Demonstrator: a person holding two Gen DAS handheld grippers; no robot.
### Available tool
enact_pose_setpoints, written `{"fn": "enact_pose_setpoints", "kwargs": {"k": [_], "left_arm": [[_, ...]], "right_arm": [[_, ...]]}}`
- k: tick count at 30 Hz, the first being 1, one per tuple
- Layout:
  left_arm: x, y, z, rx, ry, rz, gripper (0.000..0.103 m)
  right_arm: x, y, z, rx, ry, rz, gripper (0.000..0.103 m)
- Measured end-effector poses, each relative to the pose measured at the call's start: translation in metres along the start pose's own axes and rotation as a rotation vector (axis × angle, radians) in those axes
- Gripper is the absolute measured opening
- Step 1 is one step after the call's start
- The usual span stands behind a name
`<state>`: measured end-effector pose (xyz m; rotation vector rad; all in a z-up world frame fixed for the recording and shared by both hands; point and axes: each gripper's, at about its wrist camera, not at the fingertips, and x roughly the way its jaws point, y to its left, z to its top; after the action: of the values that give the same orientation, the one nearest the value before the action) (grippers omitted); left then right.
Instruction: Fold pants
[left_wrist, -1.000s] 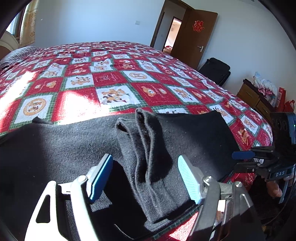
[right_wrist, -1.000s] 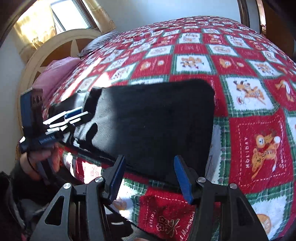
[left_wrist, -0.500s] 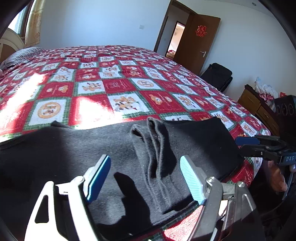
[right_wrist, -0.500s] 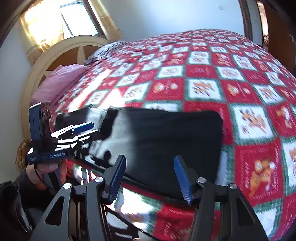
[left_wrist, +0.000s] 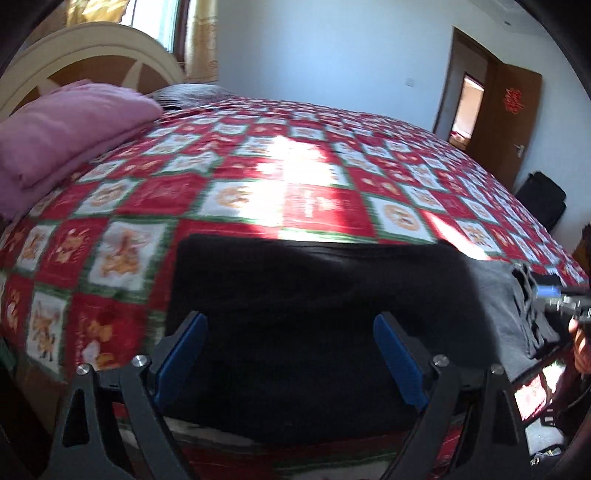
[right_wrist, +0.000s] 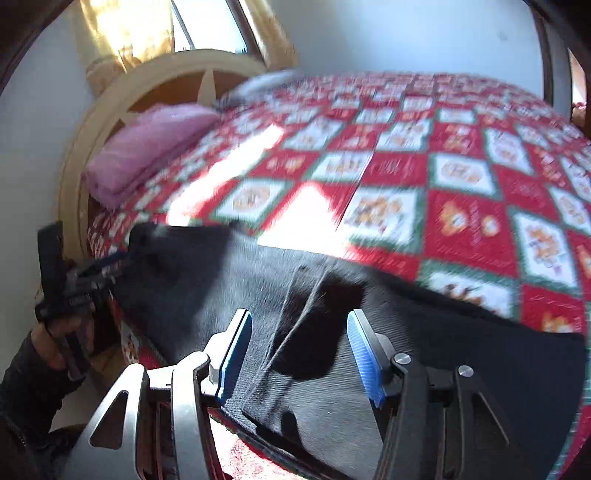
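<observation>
The black pants lie flat along the near edge of the bed, also seen in the right wrist view. My left gripper is open, its blue fingers hovering over the left end of the pants. My right gripper is open over the folded leg edges near the middle. Each gripper shows in the other's view, the right one at the far right and the left one at the far left, both by the pants' ends.
A red, white and green patchwork quilt covers the bed. A folded pink blanket lies by the cream headboard. A brown door and a black bag stand at the far right.
Both grippers have swung left along the bed edge. The left one now faces the pants' left end, and the right one now sits over the folded leg edges. Both stayed open.
</observation>
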<state>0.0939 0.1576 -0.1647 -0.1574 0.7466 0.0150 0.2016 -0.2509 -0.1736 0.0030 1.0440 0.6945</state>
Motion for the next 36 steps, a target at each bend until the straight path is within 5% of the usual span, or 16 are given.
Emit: {"fn": "enact_pose_setpoints", "kwargs": {"k": [3, 13, 17, 22, 36], "left_arm": [[0.001, 0.027, -0.002, -0.066, -0.025, 0.028, 0.094], [0.020, 0.042, -0.010, -0.122, -0.021, -0.092, 0.091], [0.022, 0.048, -0.011, -0.144, -0.023, -0.114, 0.082], [0.018, 0.059, -0.005, -0.149, -0.035, -0.136, 0.061], [0.027, 0.060, -0.007, -0.114, -0.059, -0.157, 0.053]], "right_arm": [[0.002, 0.011, -0.004, -0.063, -0.043, -0.060, 0.056], [-0.053, -0.002, -0.022, 0.030, -0.186, -0.025, 0.056], [-0.052, -0.004, -0.031, 0.042, -0.184, -0.026, 0.056], [-0.042, -0.004, -0.035, 0.050, -0.169, -0.028, 0.056], [-0.038, -0.004, -0.039, 0.067, -0.168, -0.046, 0.056]]}}
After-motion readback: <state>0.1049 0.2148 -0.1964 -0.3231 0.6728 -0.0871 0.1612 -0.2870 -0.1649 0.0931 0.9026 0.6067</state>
